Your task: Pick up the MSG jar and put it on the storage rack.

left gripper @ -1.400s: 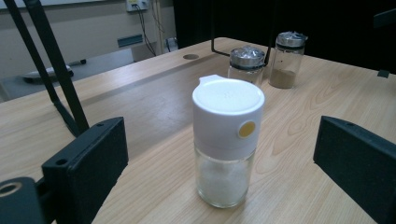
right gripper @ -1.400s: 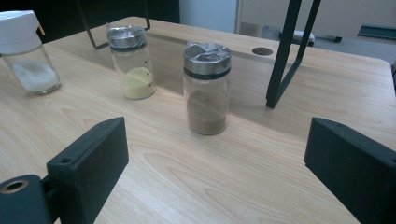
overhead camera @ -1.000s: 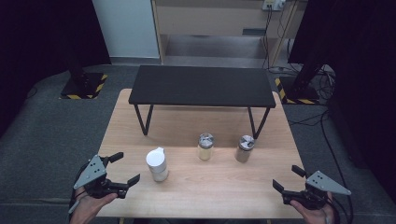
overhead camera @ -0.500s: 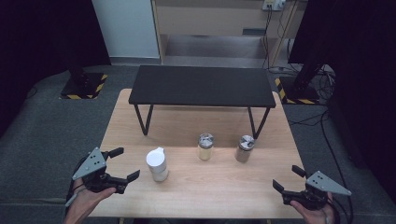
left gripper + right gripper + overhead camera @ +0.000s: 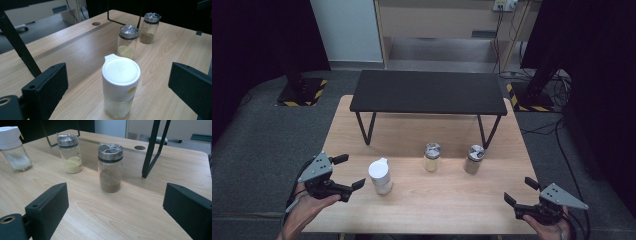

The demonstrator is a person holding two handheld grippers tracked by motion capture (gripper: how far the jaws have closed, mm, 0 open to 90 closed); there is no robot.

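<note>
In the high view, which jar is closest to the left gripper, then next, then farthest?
From the left gripper:
1. White-capped jar, right beside its open jaws.
2. Jar of yellow powder, mid-table.
3. Jar of brown powder, farthest toward the right side.

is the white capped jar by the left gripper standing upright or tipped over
Upright. The white-capped jar stands on its glass base on the table, cap flat on top.

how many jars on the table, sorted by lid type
White-lidded jar: 1
Metal-lidded jars: 2, the one with yellow powder and the one with brown powder
Total: 3
</note>
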